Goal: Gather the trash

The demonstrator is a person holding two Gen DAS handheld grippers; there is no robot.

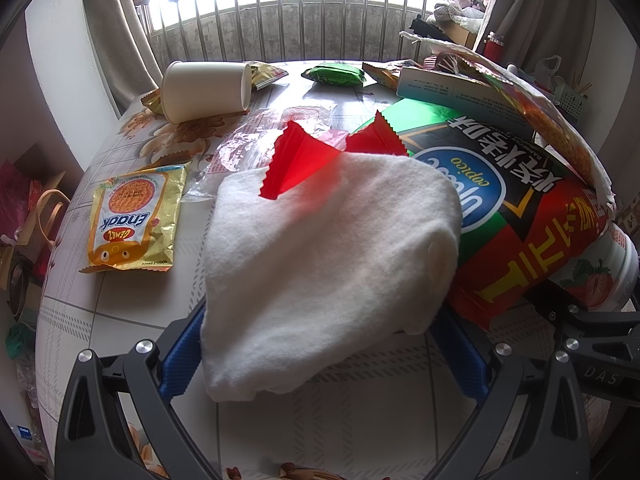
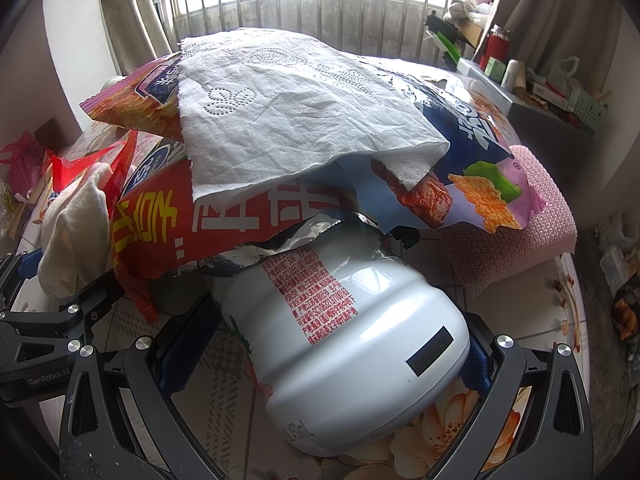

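Observation:
My left gripper stands wide, its blue pads either side of a white folded cloth with a red wrapper on it; whether the pads press the cloth is unclear. My right gripper spans a white plastic bottle lying on its side, its pads at the bottle's flanks. Over the bottle lie a red-green chip bag, also in the right wrist view, a purple snack bag and a paper towel. The bottle's strawberry label shows in the left wrist view.
On the flowered table lie a yellow noodle packet, a tipped paper cup, clear plastic film, a green packet and a box. A pink sponge lies right of the pile. A window railing stands behind.

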